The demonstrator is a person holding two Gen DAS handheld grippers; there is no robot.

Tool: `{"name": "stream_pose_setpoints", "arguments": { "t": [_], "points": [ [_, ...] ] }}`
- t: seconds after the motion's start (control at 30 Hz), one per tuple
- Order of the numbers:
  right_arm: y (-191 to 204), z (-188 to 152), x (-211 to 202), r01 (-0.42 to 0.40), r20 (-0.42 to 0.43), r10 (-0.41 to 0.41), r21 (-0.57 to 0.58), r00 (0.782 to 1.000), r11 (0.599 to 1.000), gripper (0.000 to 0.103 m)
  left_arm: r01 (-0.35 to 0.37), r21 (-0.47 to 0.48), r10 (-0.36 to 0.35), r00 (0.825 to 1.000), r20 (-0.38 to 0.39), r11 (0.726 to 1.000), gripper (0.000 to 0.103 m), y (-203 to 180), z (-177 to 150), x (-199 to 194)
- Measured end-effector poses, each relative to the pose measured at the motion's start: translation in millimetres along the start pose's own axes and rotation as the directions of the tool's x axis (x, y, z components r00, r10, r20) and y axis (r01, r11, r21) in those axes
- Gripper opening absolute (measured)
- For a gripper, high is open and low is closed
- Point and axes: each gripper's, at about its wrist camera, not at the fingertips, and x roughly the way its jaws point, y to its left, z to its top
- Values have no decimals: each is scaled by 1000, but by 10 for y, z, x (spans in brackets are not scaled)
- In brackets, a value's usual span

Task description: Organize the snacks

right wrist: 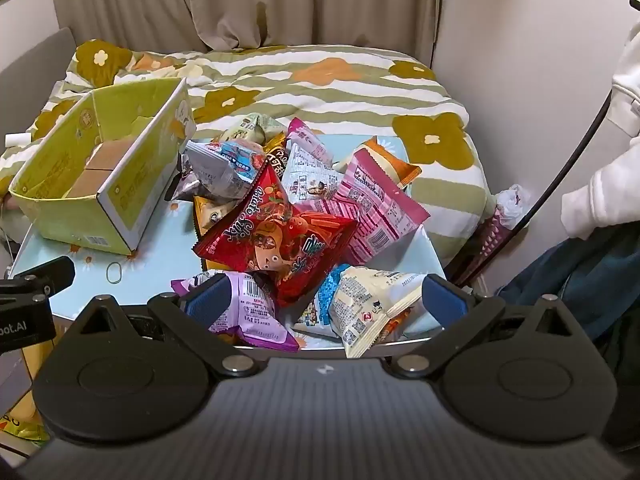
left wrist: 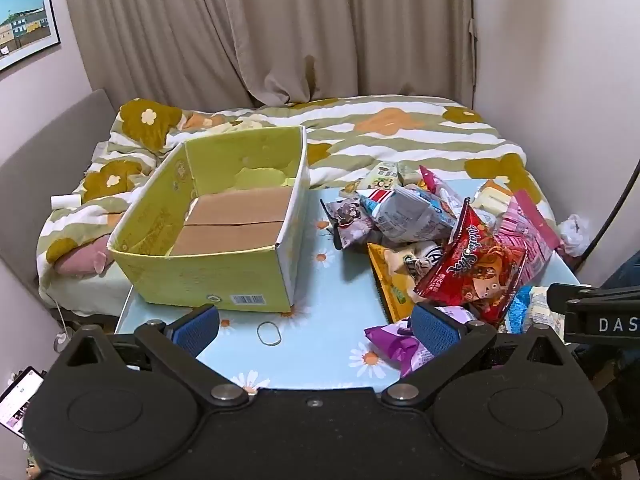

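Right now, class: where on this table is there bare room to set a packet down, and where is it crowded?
Bare tabletop runs between the yellow box and the snack pile, and along the near edge around the rubber band. The box floor is free too. The right half is crowded: packets overlap from the purple packet back to the bed.

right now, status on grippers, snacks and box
Left gripper open, empty; right gripper open, empty, above near bags. Snacks heaped on table, none in box. Rubber band loose before box.
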Motion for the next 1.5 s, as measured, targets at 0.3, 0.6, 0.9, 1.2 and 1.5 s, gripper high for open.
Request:
{"name": "stream_pose_setpoints", "arguments": {
  "t": [0.3, 0.6, 0.9, 1.2, 1.5],
  "points": [
    [5, -4, -1, 2, 14, -2, -6, 1000, 1000, 103, 1, -4, -1, 1000, 14, 1000, 103, -32, 10, 13],
    [50, -19, -27, 4, 11, -4, -3, 1000, 1000, 103, 2, -8, -1, 1000, 30, 1000, 103, -17, -17, 17],
    [36, -24, -10, 3, 11, -3, 7, 1000, 1000, 103, 3, -10, -2, 999, 37, 1000, 103, -2, -18, 17],
    [41, -18, -5, 6, 6, -6, 7, 1000, 1000, 103, 0, -8, 1, 999, 40, 1000, 103, 9, -15, 15],
    [62, -20, 0, 7, 9, -7, 3, 1000, 1000, 103, 4, -9, -4, 999, 40, 1000, 103, 22, -13, 17]
  ]
}}
